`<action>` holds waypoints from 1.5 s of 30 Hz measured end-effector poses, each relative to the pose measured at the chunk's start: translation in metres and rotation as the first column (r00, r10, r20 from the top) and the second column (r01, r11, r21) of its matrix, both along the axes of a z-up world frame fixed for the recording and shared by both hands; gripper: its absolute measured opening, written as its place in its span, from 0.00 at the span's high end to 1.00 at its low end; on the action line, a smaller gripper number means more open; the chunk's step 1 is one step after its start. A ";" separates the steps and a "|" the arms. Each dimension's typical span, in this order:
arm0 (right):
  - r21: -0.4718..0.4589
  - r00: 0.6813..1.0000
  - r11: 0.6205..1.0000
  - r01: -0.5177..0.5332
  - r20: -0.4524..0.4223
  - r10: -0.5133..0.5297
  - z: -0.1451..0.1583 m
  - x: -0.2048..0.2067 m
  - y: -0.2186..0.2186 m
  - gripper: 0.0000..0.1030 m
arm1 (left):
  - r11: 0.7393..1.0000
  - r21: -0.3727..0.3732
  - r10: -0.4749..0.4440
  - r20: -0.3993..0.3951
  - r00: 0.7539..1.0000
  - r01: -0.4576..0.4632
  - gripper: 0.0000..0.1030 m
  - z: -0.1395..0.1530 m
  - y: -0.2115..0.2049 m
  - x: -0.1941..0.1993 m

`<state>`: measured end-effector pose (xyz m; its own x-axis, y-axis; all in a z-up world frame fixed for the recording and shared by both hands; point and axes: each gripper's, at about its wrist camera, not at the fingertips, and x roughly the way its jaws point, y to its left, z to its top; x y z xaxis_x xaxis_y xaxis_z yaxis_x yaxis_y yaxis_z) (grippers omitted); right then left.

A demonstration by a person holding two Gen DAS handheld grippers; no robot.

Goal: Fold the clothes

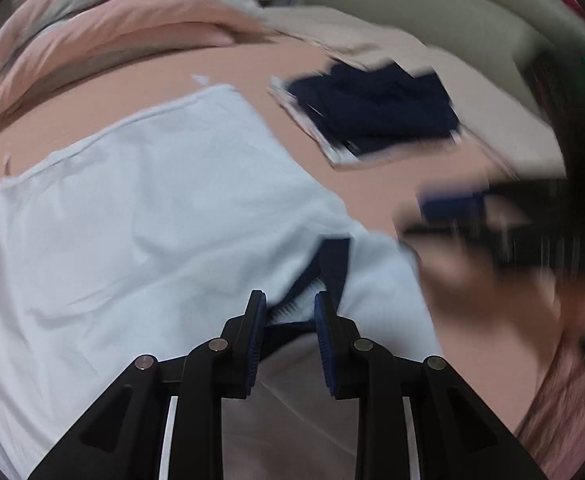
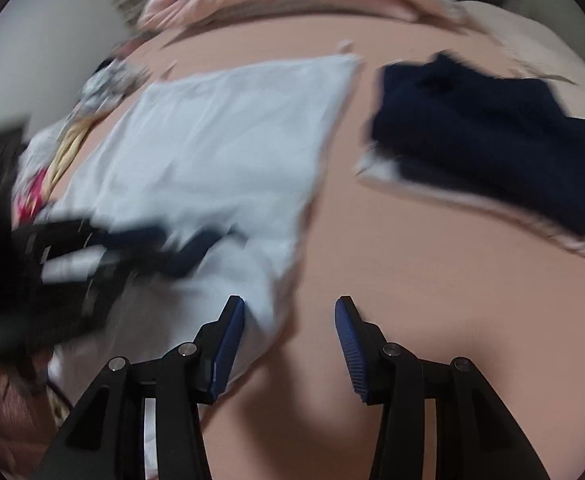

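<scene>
L tongs point(image 1: 289, 308) clamped on pale blue shirt point(image 1: 140, 208) collar; R tongs point(image 2: 290, 312) apart, w/ nothing between.

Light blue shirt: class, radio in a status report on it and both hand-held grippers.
Left hand-held gripper shut on light blue shirt collar. Right hand-held gripper open at shirt's edge. Folded navy garment lies apart.
</scene>
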<state>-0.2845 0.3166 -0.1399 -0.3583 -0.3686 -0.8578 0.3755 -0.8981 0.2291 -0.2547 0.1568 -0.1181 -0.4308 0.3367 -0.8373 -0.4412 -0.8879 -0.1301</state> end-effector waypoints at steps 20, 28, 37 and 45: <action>0.096 0.992 0.988 -0.117 -0.045 0.122 -0.011 -0.005 -0.018 0.55 | 0.987 -0.008 -0.158 -0.005 0.987 0.158 0.78 0.000 0.007 -0.020; -0.027 0.981 0.981 -0.192 -0.040 0.190 0.021 0.005 0.013 0.55 | 0.980 -0.040 -0.193 -0.004 0.981 0.193 0.78 -0.002 0.019 -0.012; 0.049 0.969 0.968 -0.246 0.055 0.243 -0.014 0.006 -0.021 0.55 | 0.977 -0.024 -0.211 0.016 0.977 0.211 0.78 -0.006 0.018 -0.011; -0.045 0.966 0.973 -0.226 0.115 0.230 -0.028 -0.006 -0.020 0.55 | 0.978 0.189 -0.102 0.053 0.993 0.090 0.78 -0.013 0.015 -0.046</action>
<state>-0.2902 0.2967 -0.1684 -0.1583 -0.4558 -0.8759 0.5383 -0.7835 0.3104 -0.3005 0.1713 -0.1314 -0.3380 0.5263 -0.7802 -0.5091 -0.7995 -0.3188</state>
